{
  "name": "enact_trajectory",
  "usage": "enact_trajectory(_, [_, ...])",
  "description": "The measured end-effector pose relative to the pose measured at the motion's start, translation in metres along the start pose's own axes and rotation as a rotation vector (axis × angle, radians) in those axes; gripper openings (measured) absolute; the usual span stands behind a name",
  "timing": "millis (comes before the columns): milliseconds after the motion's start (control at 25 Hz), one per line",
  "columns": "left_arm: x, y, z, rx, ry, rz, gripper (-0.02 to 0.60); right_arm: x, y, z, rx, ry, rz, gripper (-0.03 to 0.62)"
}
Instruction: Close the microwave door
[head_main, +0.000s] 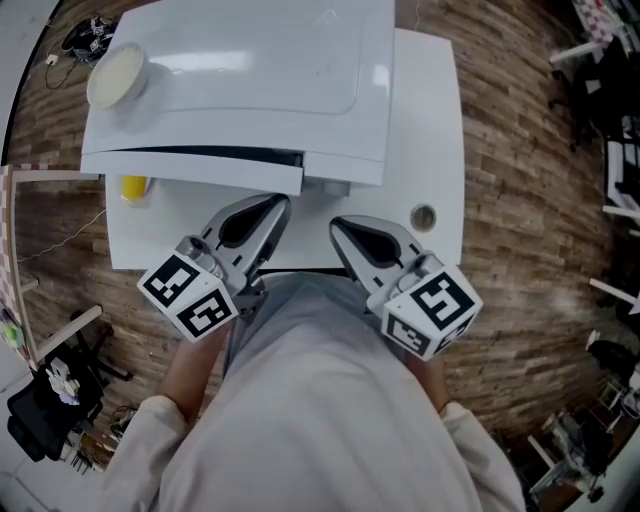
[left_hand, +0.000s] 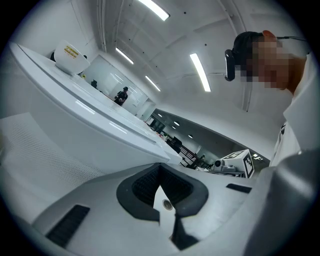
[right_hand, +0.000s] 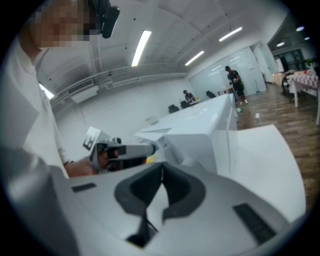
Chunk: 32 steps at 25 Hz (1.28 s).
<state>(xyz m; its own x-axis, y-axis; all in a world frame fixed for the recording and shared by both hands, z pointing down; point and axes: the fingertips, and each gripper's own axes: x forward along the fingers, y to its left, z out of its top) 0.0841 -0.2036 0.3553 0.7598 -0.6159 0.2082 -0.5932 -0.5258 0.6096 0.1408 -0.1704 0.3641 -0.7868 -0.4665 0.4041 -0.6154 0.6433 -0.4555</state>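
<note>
- Closest to the lens is the person's pale shirt (head_main: 330, 400), with both tools held in tight against the body, short of the table (head_main: 430, 120).
- Left gripper (head_main: 272, 210): its own view shows the jaws pressed together at the tips with nothing between them. It points towards the front of the microwave (head_main: 250, 70) but touches nothing.
- Right gripper (head_main: 345, 230): likewise clenched and empty, just beside the left one and aimed at the same front edge.
- On the white table stands the microwave, seen from above, with a pale bowl (head_main: 118, 75) on its top near the left rear corner.
- Its door (head_main: 200, 168) looks to be ajar. A dark gap runs between it and the body, and the panel juts out further at its right end, so I'd guess the hinge is on the left.
- A small yellow thing (head_main: 133, 187) sits on the table below the door's left end; I can't tell what it is.
- By my reading, the job is barely begun — this is the approach, with no contact made.
- The next move calls for one closed tip, probably the left, to reach the outer face near the free right edge. It should then push steadily inward until the gap disappears — gently enough that the bowl on top isn't jolted.
</note>
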Motion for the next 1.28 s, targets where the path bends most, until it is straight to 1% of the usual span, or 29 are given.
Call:
enact_trajectory(440, [0.003,0.004,0.001,-0.039,-0.022,0.009,0.014,0.000,-0.006,-0.003,0.021,0.012,0.020,0.023])
enact_trajectory(720, [0.007,0.003,-0.004,-0.042,0.007,-0.009,0.014,-0.001,-0.010,-0.004,0.026,0.012,0.031,0.023])
enact_trajectory(960, [0.006,0.003,-0.002,-0.074,-0.018,-0.012,0.012,-0.002,-0.015,-0.001,0.027,0.009,0.032,0.023])
enact_trajectory(1280, [0.011,0.006,-0.001,-0.077,-0.023,-0.004,0.013,0.000,-0.017,-0.003,0.024,0.013,0.043,0.023])
